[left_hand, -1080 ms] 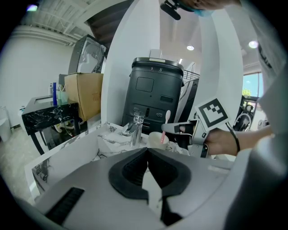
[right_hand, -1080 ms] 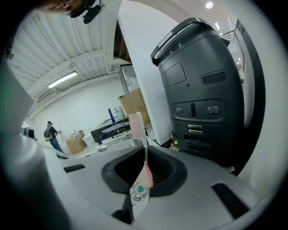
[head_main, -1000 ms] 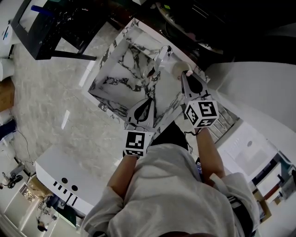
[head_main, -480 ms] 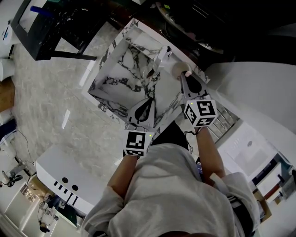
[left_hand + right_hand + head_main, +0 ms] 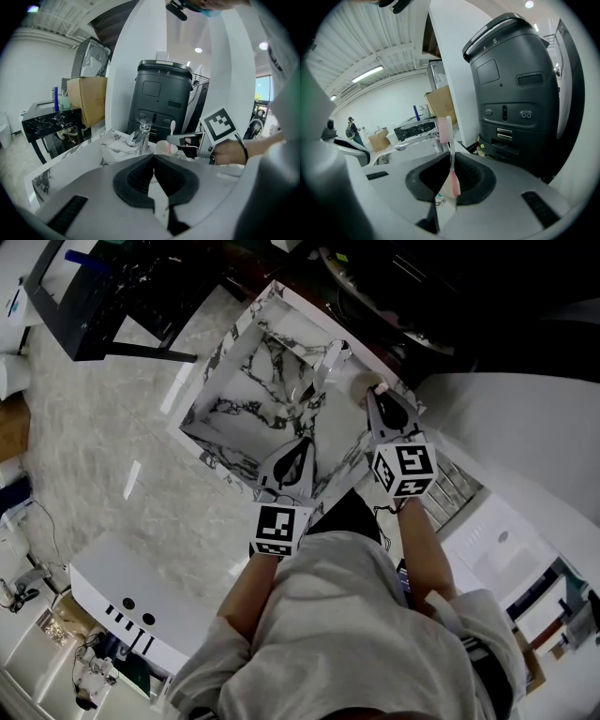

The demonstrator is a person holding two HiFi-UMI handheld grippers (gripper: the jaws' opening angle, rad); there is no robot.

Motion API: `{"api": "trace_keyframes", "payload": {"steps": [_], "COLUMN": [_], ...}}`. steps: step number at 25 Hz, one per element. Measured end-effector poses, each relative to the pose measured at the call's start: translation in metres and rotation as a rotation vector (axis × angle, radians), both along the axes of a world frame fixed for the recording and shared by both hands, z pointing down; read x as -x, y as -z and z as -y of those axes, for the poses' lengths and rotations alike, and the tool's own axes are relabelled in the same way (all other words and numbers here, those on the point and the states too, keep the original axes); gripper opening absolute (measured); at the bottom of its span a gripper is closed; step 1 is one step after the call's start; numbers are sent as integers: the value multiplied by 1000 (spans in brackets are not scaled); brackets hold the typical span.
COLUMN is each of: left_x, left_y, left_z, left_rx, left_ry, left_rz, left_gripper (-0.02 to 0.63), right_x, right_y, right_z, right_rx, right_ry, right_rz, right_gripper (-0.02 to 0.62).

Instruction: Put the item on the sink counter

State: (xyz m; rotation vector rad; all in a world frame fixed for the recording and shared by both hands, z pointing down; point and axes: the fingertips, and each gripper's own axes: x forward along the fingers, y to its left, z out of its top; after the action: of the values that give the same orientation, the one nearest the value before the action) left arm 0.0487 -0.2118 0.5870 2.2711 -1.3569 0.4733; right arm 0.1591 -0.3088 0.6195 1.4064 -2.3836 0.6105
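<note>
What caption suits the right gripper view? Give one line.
Right gripper shut on a pink toothbrush, faucet behind, black machine at right.

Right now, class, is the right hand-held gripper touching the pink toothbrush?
Touching. The right gripper view shows the right hand-held gripper clamped on the pink toothbrush handle.

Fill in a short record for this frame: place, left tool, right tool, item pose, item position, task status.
place: marble sink with faucet
left tool: shut, empty, over the sink's near rim
right tool: shut on a pink toothbrush
item pose: toothbrush upright, bristles up
item position: at a cup beside the faucet; whether its lower end is inside the cup is unclear
task status: toothbrush not yet set down
</note>
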Motion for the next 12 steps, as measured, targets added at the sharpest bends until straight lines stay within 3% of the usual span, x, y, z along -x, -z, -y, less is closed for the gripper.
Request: {"api": "trace_keyframes", "payload": {"steps": [12], "left_x": [1], "left_y": [3], "left_z": [12], "left_rx": [-6], "left_ry": [22], "left_rz": [6], "left_gripper": [9], "right_x": [1], "right_y": [-10], "right_z": [15], "right_rx": [24], "right_ry": [22], "right_rz": [-37], "right_gripper": [21]}}
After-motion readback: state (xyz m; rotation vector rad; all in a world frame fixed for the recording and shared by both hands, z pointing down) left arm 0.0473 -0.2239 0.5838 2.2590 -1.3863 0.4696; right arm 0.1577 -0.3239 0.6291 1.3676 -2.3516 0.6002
